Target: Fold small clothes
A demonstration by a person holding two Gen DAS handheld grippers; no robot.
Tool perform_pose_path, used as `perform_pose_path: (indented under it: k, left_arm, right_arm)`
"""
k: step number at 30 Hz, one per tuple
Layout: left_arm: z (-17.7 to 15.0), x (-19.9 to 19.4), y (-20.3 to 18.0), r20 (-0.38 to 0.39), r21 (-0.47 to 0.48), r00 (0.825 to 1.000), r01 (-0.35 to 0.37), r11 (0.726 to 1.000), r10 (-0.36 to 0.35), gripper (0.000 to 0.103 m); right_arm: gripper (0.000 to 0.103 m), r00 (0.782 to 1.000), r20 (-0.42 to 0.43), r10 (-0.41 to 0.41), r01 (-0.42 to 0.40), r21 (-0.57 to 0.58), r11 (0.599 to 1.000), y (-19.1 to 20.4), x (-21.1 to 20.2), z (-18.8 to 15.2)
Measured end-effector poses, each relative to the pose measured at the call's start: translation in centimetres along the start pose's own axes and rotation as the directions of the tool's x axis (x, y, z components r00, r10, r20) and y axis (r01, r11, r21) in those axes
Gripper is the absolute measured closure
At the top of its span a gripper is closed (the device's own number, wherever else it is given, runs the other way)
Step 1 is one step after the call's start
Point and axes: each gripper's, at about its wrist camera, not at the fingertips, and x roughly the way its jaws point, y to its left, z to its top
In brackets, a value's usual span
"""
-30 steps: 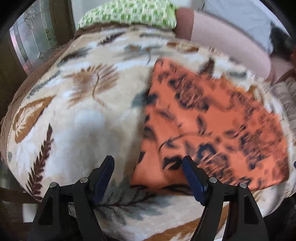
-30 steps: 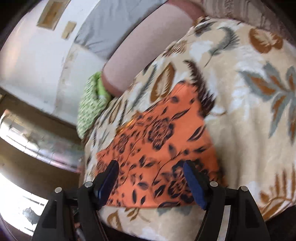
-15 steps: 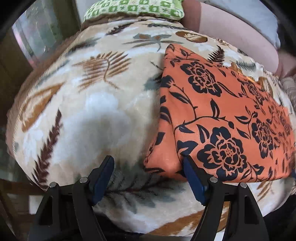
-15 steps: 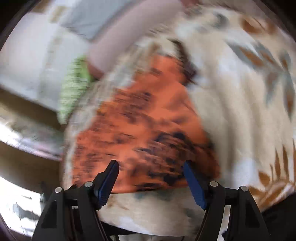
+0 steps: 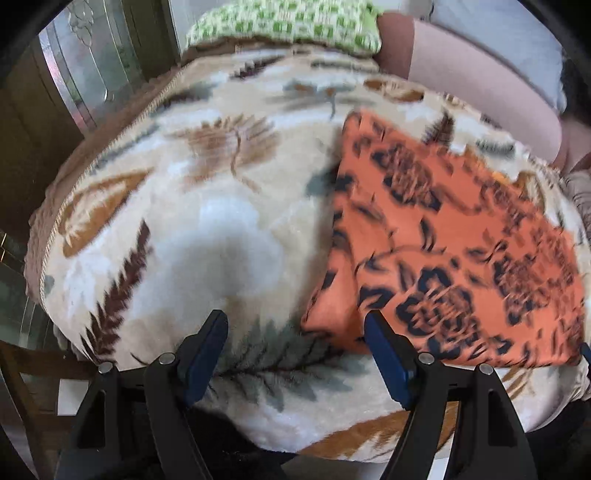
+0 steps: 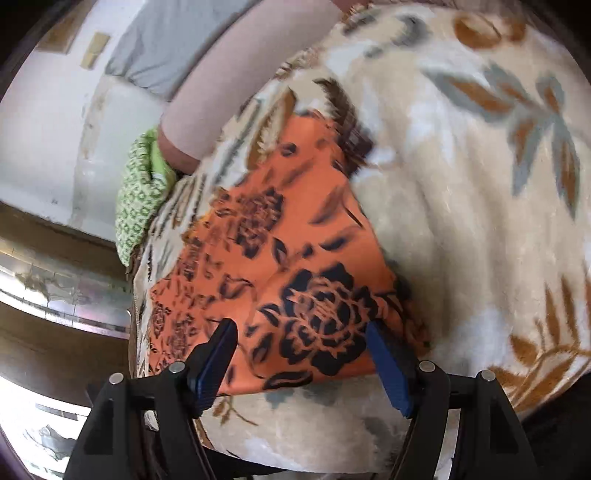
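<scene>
- Orange floral garment [image 5: 454, 236]: folded flat into a rough rectangle, with a black flower print. It lies on the cream leaf-patterned blanket [image 5: 177, 236]. In the left wrist view it occupies the right half of the surface; in the right wrist view it sits at centre [image 6: 280, 266].
- Fold detail: a narrower strip of the same cloth runs along the garment's left edge in the left wrist view, tucked partly beneath the top layer.
- My left gripper [image 5: 295, 332]: fingers spread wide, nothing between them. They hang above the blanket at the garment's near left corner; the right-hand finger [image 5: 384, 354] overlaps that corner in the view. I cannot tell whether it touches the cloth.
- My right gripper [image 6: 299, 343]: fingers spread wide, gripping nothing. They frame the garment's near edge and a large black flower; contact with the cloth cannot be determined.
- Surroundings: a green checked pillow [image 5: 284, 22] lies at the far end of the blanket, beside a pink bolster [image 5: 480, 85].
- Image condition: both views are motion-blurred, so fine fabric detail is unreadable.
</scene>
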Motion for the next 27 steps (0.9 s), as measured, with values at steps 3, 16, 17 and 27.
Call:
perform_pose_path:
  k: [3,16,17,27]
  left_arm:
    - [1.2,-1.3,0.2,0.059,-0.009,0.998,0.013,1.0,-0.012,0.026]
    - [1.8,0.1,0.7,0.02,-0.022,0.999,-0.05,0.999,0.05,0.026]
    - [2.3,-0.3,0.1,0.04,-0.021,0.999,-0.026,0.999,0.027,0.026]
    - [3.9,3.2,-5.3,-0.006,0.051,0.999,0.034,0.998,-0.034,0.026]
  right_arm:
    - [0.028,0.999,0.03,0.046,-0.044,-0.053,0.998,2.0,-0.8,1.7]
    - [0.028,0.996,-0.009,0.094,-0.094,0.037,0.995,1.2,4.1,5.8]
    - [0.028,0.995,0.001,0.102,-0.102,0.025,0.995,1.7,4.0,6.5]
    - [0.028,0.998,-0.02,0.067,-0.064,0.125,0.99,-0.8,7.5,9.4]
